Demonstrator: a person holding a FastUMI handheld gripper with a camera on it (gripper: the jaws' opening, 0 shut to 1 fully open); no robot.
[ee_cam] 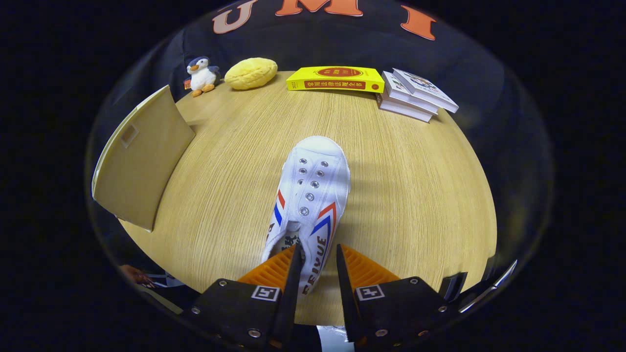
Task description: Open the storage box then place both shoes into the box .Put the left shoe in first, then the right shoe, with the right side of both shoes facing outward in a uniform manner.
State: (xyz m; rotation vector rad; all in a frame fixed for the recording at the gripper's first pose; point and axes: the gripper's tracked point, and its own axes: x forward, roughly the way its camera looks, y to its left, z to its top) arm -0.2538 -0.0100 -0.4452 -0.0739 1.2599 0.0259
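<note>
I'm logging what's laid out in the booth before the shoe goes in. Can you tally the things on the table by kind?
Shoes: 1, the white shoe, its heel side wall between the gripper jaws
Books: 4, the yellow book and the stack of three books
Soft toys: 2, the penguin and the yellow plush
Storage boxes: 1, the beige box
Total: 8

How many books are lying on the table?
4: one yellow book at the far edge beyond the shoe, and a stack of three pale books right beside it. Others may be hidden.
</note>
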